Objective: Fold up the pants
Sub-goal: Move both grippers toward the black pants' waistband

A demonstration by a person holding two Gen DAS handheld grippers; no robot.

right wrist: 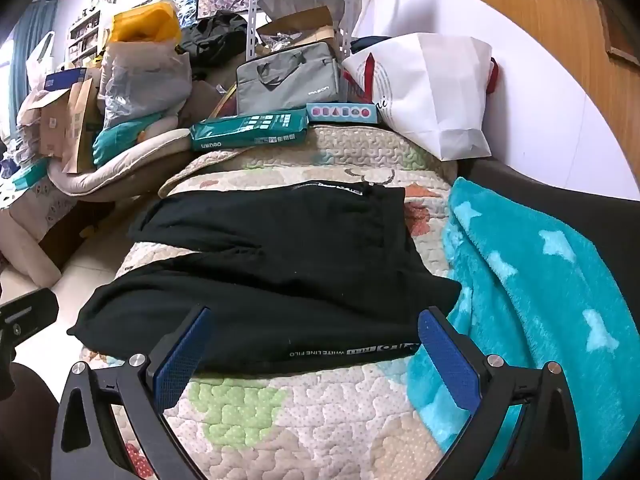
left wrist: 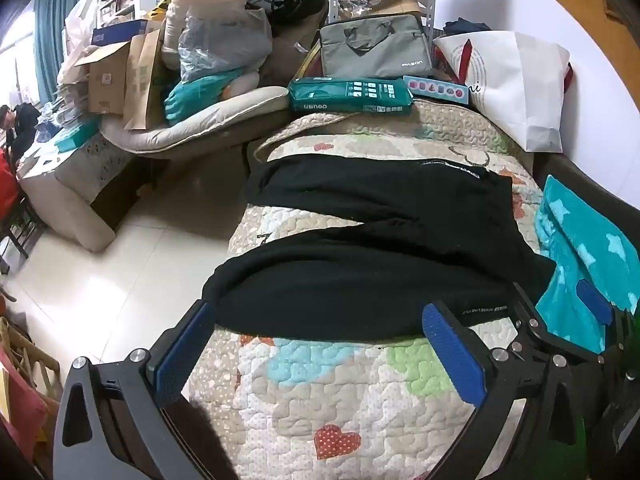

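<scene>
Black pants point(left wrist: 372, 248) lie spread on a quilted patterned cover point(left wrist: 320, 392), legs running left and splayed apart, waistband at the right. They also show in the right wrist view point(right wrist: 288, 264). My left gripper point(left wrist: 320, 344) is open and empty, its blue pads just short of the near leg's edge. My right gripper point(right wrist: 316, 348) is open and empty, just short of the near waistband edge with white lettering. The right gripper's fingers point(left wrist: 592, 300) also show at the right edge of the left wrist view.
A teal star blanket point(right wrist: 540, 280) lies right of the pants. A green package point(right wrist: 248, 128), a grey bag point(right wrist: 288, 80) and a white paper bag point(right wrist: 436, 88) stand behind. Piled boxes and bags point(left wrist: 160, 60) stand at the left, with tiled floor point(left wrist: 112, 280) below.
</scene>
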